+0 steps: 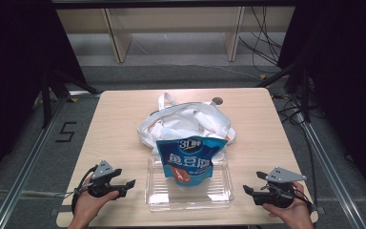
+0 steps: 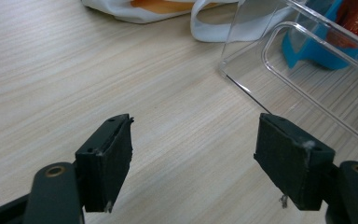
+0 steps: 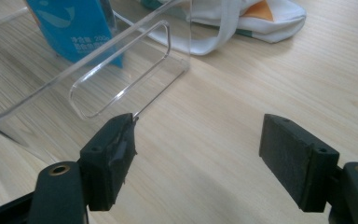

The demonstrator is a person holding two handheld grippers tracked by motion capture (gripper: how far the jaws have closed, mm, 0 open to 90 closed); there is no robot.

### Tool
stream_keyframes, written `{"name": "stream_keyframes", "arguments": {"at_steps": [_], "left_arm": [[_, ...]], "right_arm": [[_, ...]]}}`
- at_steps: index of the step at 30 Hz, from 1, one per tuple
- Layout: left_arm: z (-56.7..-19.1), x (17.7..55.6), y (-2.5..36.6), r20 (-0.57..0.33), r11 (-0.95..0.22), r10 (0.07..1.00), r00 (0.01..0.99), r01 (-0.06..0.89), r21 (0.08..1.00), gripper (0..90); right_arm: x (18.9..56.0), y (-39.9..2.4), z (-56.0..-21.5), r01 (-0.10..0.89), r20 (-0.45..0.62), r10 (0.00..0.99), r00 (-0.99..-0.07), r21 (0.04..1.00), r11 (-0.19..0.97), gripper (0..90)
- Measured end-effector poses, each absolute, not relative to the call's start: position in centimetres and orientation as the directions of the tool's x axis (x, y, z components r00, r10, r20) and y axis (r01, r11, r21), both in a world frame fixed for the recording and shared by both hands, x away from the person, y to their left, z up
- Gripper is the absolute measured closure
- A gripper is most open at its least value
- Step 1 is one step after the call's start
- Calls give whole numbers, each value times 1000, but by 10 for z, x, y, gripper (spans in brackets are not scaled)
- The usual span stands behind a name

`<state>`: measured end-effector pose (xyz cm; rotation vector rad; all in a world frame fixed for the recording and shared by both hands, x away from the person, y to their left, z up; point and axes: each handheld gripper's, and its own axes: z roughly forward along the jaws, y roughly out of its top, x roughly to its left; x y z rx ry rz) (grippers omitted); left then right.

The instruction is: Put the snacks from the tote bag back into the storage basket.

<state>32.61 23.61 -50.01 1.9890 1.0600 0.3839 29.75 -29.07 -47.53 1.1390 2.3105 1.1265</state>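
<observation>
— Pale wood runs under everything; what sits at the far left of the table (image 1: 119, 119)?

— My left gripper (image 1: 124, 187), held in my left hand (image 1: 88, 205) near the front edge. Its jaws stand wide apart with nothing but bare tabletop between them.

— And next to it?

— Just to its right lies the clear plastic tray (image 1: 221, 193), close to the front edge at the middle. A blue snack pouch (image 1: 189, 160) with an orange patch stands in it, leaning back against a white cloth tote bag (image 1: 190, 119) crumpled behind the tray. From my left gripper view, the tray's handled end wall (image 2: 307, 65) is near but apart from the pads.

— Then the right side?

— My right gripper (image 1: 250, 192), in my right hand (image 1: 293, 212), points at the tray's other end. Its jaws gape wide too, gripping nothing; one pad (image 3: 112, 158) sits just beside the tray's corner.
</observation>
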Motion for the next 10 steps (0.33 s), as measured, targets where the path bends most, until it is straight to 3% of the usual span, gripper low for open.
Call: {"name": "stream_keyframes", "arguments": {"at_steps": [10], "left_arm": [[-499,327,239,-85,-341,784,615,542,769,263]], "right_arm": [[301,-296,-480,504,12,773,-635,764,403,271]]}}
